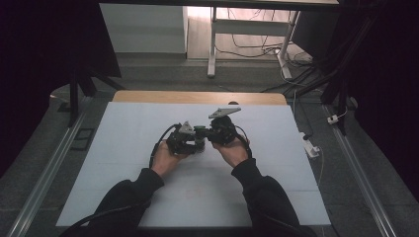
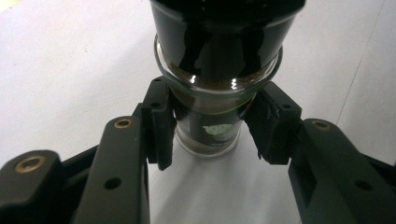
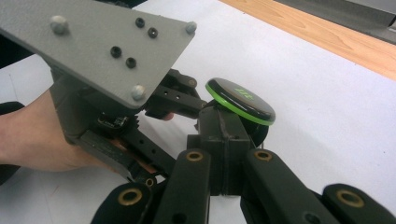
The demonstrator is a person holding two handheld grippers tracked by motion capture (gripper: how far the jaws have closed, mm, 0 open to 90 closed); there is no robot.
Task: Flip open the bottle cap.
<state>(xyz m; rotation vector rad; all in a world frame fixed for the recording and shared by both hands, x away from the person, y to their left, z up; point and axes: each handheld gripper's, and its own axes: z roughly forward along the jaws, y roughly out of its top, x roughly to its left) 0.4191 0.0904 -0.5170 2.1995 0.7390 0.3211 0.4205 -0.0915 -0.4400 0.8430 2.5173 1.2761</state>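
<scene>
Two hand-held grippers are meeting mid-tabletop (image 1: 123, 163). Left hand-held gripper (image 2: 212, 128) is pinching a glass jar (image 2: 210, 126) w/ brown contents between its pads. Right hand-held gripper (image 3: 224, 154) is clamping shut on the black, green-rimmed lid (image 3: 240, 100) just above the left one's grey plate (image 3: 93, 42).

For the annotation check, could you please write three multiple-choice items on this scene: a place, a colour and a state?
1. Where is the glass jar?
A. between the left tongs' pads
B. on the wooden strip
C. on the floor

2. What colour is the ring around the black lid?
A. red
B. green
C. yellow

3. What are the right tongs doing?
A. hanging open above the sheet
C. lying on the floor
B. shut at the jar's lid

Answers: 1 A, the pads press both jar sides; 2 B, the lid's edge is bright green; 3 B, the jaws meet under the lid.
</scene>
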